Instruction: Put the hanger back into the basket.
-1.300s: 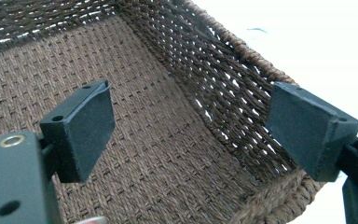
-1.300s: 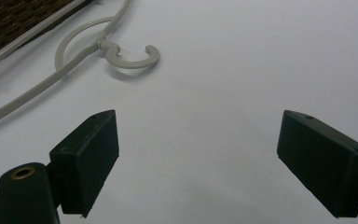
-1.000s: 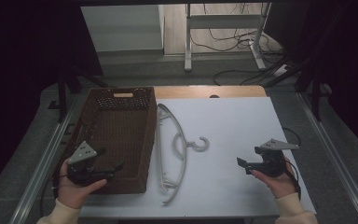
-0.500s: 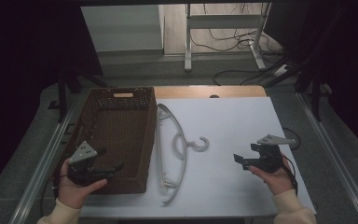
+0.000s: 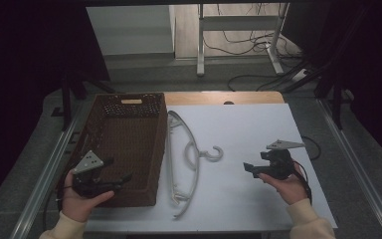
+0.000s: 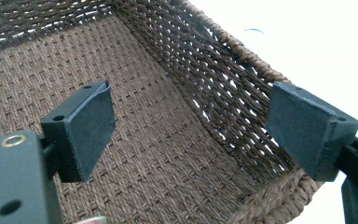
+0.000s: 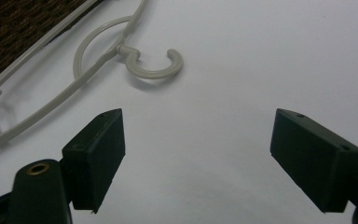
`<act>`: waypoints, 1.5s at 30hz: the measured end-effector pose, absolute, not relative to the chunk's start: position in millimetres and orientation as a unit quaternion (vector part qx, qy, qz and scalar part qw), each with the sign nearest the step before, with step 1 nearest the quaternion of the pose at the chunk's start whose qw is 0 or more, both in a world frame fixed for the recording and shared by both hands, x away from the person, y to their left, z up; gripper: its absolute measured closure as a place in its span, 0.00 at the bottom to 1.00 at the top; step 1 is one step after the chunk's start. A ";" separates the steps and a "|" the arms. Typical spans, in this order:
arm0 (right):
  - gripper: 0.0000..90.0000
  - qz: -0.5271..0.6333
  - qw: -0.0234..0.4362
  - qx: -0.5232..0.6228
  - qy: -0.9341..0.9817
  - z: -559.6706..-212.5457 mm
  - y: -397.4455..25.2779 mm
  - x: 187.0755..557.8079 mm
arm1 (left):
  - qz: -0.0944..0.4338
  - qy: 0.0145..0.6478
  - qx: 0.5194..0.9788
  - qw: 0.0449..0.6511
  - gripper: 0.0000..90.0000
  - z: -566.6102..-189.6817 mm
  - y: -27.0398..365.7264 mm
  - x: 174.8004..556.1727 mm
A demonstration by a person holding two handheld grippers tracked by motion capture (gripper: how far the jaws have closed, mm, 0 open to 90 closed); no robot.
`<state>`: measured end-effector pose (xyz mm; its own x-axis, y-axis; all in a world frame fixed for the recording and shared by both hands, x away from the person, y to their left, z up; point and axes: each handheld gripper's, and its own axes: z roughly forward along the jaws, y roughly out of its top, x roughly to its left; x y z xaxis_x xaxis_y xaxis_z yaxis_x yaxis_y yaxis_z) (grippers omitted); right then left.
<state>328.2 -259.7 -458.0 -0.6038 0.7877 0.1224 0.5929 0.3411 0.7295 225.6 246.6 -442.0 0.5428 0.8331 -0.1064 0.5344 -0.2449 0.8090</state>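
A brown woven basket (image 5: 129, 130) stands on the left of the white table (image 5: 248, 129), with nothing lying in it. A pale plastic hanger (image 5: 193, 158) lies flat just right of it, its hook (image 7: 154, 65) pointing right. My left gripper (image 5: 117, 182) hovers over the basket's near right corner, open, with the weave (image 6: 168, 140) between its jaws. My right gripper (image 5: 248, 169) is open above the table, right of the hook and apart from it, aimed toward the hanger (image 7: 51, 93).
Metal rails (image 5: 45, 174) run along both table sides. A desk frame and cables (image 5: 238, 45) stand on the floor beyond the far edge. A wooden strip (image 5: 224, 97) borders the table's far end.
My right gripper has shifted left toward the hanger's hook. The left gripper has stayed over the basket's near corner.
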 end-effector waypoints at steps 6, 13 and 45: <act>0.21 0.364 0.101 0.414 0.828 -454.1 -224.1 346.6 | 0.174 0.442 0.770 0.426 0.18 -440.7 245.6 226.5; 0.23 0.352 0.080 0.421 0.832 -457.1 -193.0 368.5 | 0.173 0.439 0.771 0.427 0.18 -440.7 244.9 227.1; 0.30 0.288 0.060 0.445 0.846 -490.7 -87.9 428.2 | 0.173 0.438 0.771 0.429 0.18 -440.5 244.5 226.7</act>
<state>428.2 -87.9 -490.7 -0.5975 0.7869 0.1544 0.7180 0.4392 0.5400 226.7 244.5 -440.5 0.5567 0.8235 -0.1089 0.5264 -0.2484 0.8131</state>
